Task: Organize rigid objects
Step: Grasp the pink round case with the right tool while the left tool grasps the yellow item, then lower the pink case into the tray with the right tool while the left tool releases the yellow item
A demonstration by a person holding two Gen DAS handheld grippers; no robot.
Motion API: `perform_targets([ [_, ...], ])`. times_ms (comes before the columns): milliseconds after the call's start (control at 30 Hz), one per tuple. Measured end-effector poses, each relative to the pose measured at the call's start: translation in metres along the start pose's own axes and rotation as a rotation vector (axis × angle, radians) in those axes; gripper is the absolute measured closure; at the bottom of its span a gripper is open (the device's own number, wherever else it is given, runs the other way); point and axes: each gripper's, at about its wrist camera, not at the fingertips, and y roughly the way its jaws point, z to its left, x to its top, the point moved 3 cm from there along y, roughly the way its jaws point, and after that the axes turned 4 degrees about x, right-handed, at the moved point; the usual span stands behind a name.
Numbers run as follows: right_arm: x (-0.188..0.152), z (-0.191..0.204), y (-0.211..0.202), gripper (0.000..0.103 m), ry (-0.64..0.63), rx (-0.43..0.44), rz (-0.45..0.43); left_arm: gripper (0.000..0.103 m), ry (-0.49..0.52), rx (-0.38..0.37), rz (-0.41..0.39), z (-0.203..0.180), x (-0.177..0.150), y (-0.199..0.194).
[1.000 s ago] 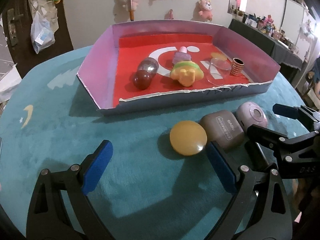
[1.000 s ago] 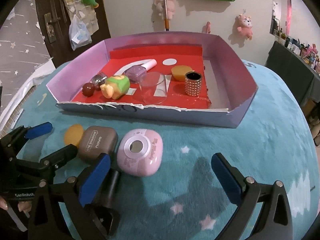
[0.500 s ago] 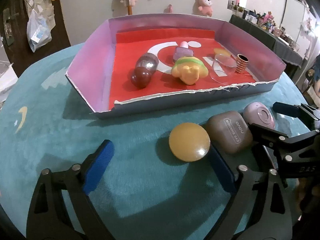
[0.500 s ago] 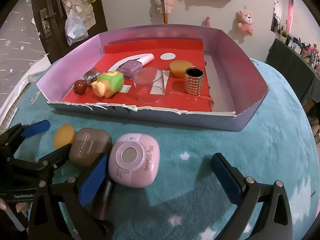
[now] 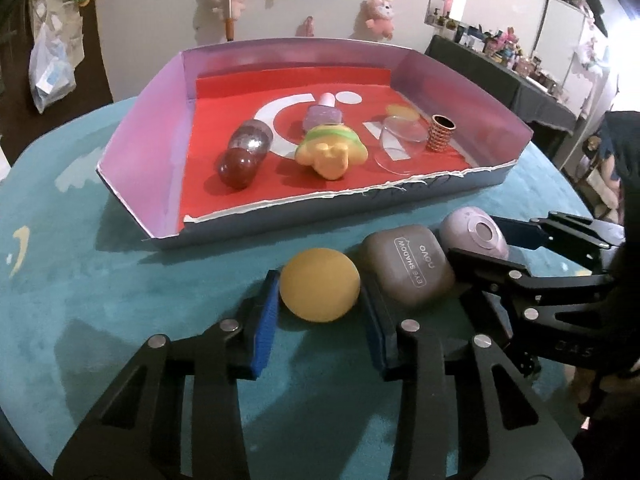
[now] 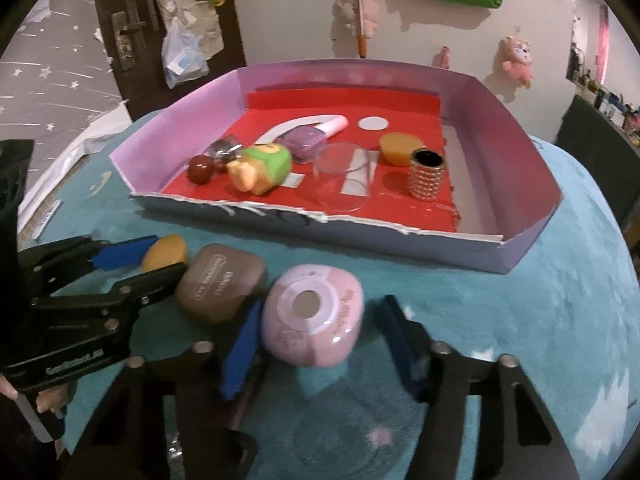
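Beside the yellow ball (image 5: pixel 319 285) pinched in the left gripper's (image 5: pixel 318 312) just-closed fingers, a brown case (image 5: pixel 408 270) reads "EYE SHADOW novo".

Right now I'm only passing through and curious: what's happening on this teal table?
A person is tidying small items into the purple-walled tray. The left gripper has just closed on the yellow round piece. The right gripper has been closing around the pink case, though its right pad looks slightly off it. The brown eyeshadow case lies untouched between them.
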Motion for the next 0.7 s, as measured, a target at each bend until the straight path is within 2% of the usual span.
perform_targets([
  [700, 0.001, 0.001, -0.015, 0.050, -0.004, 0.022, -0.027, 0.067, 0.012, -0.018, -0.030, -0.004, -0.002, -0.016],
])
